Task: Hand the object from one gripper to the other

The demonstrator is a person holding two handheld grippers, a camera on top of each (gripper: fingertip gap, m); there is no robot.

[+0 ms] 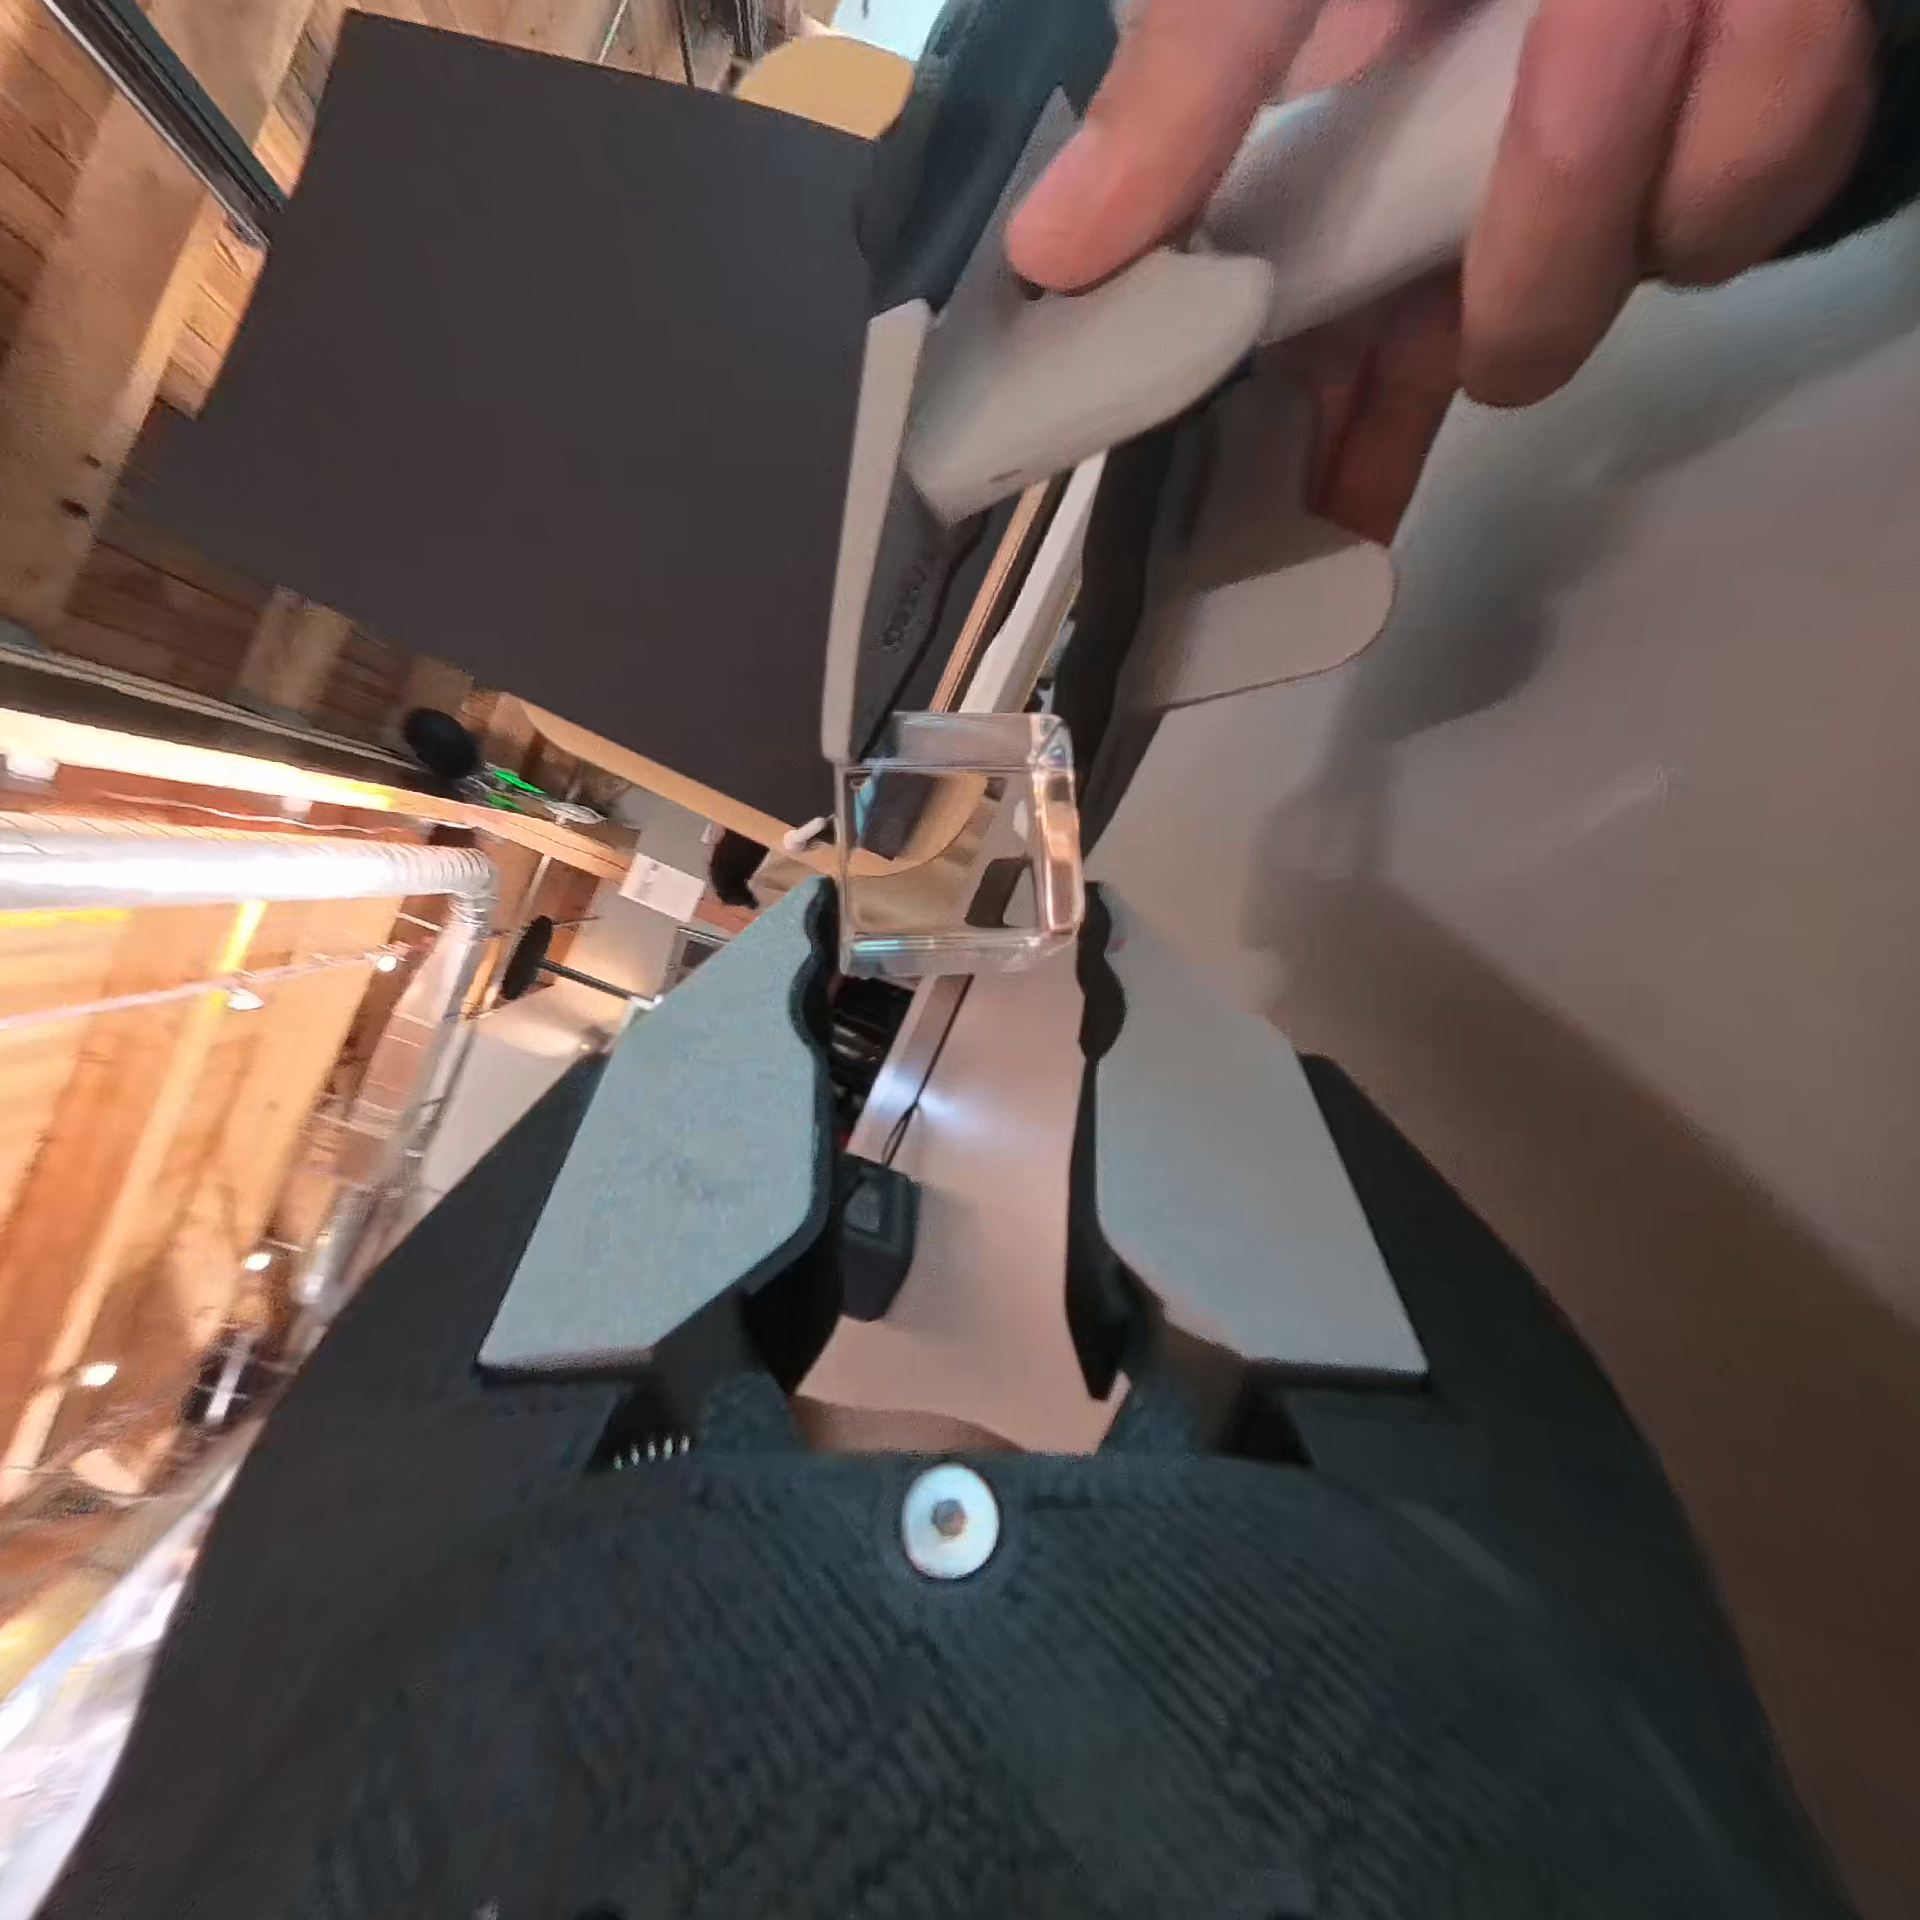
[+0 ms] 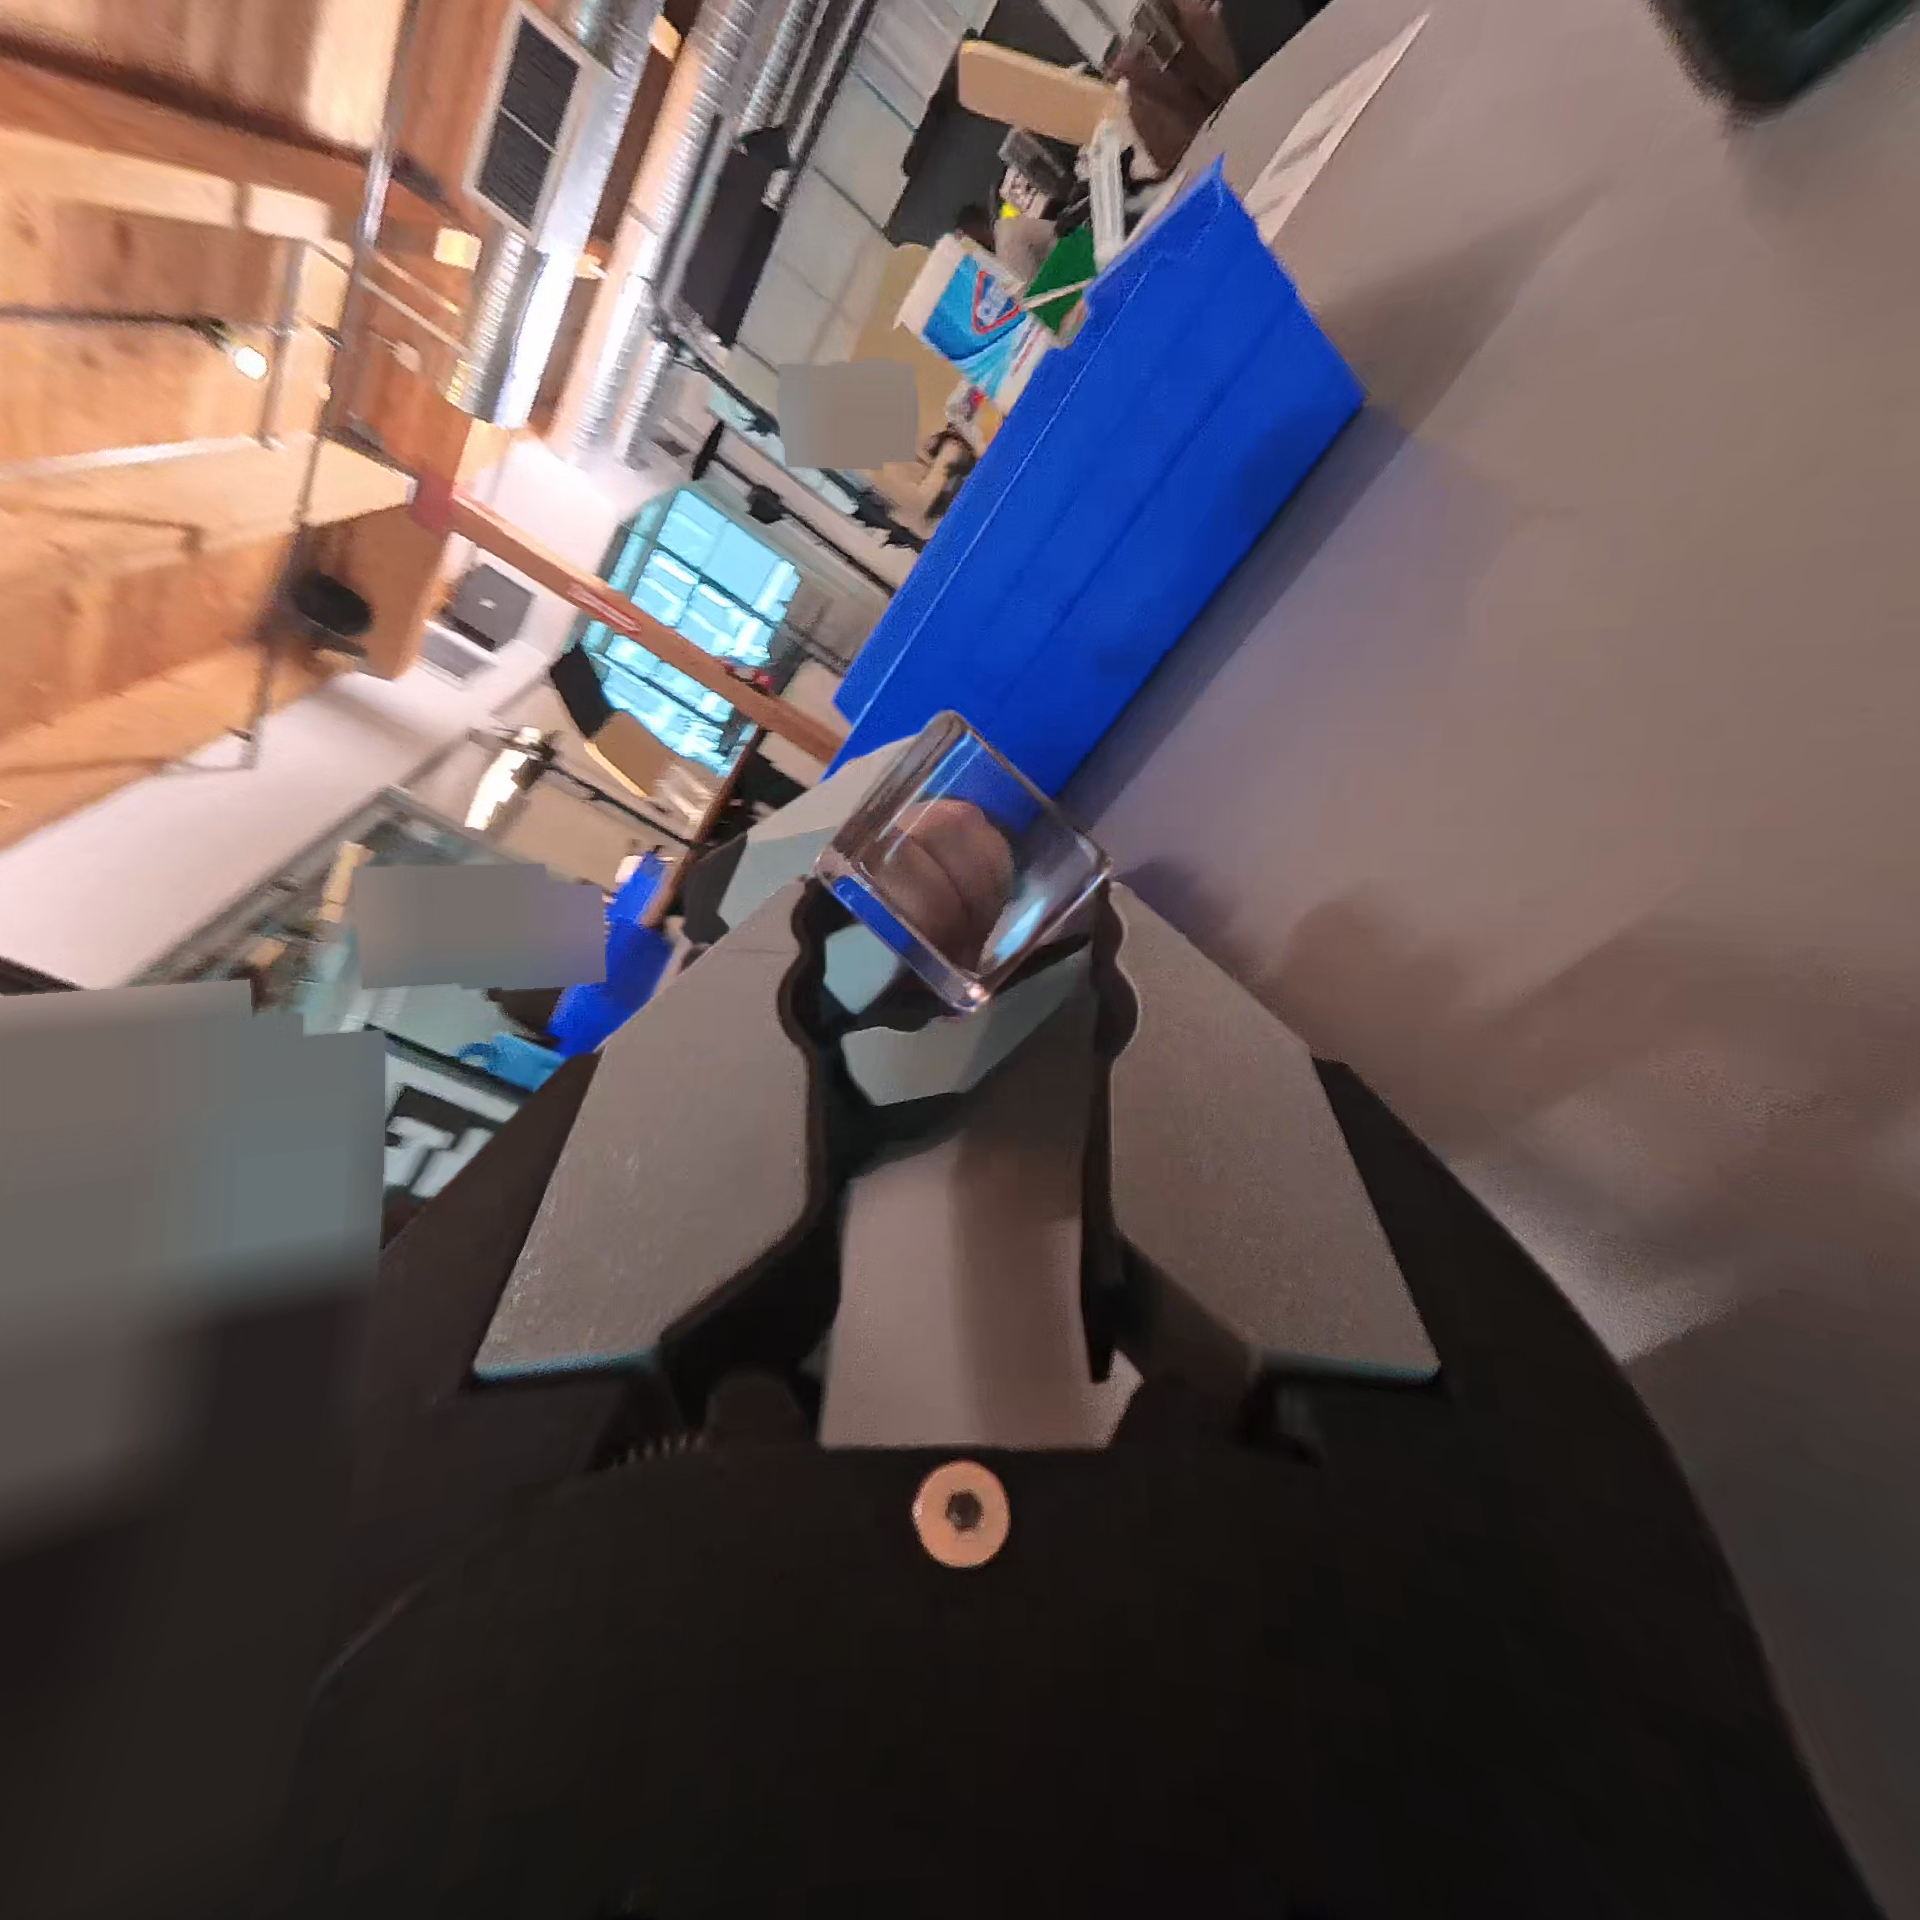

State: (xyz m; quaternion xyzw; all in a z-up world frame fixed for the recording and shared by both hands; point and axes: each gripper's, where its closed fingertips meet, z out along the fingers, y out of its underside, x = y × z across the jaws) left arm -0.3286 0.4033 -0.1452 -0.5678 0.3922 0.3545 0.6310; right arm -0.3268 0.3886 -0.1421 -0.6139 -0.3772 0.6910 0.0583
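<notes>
- We have the clear cube (image 1: 958, 844) up in the air between our two tools, well off any surface, right in the middle of the handover.
- Our left gripper (image 1: 956, 914) has its jaws narrowed to the cube's width, with both tips against the cube's near end, one on each side. It looks like a grip, though only the tips are on it.
- Our right gripper (image 1: 935, 748) comes in from the far side in the left wrist view, with one pale finger lying along the cube's far face and a hand (image 1: 1455, 187) on its handle.
- In the right wrist view the cube (image 2: 961, 862) sits tilted at the tips of the right gripper (image 2: 956, 914), whose jaws are also drawn in about it. We cannot tell whether they are pressing or only touching.
- To do this well, we judge that one grip should be firm on two flat, opposite faces before the other lets go.
- The cube is smooth and held near its edges, so we should open the releasing jaws slowly and keep both tools steady.
- We should not twist, because a tilted cube may slip out of the tips.
</notes>
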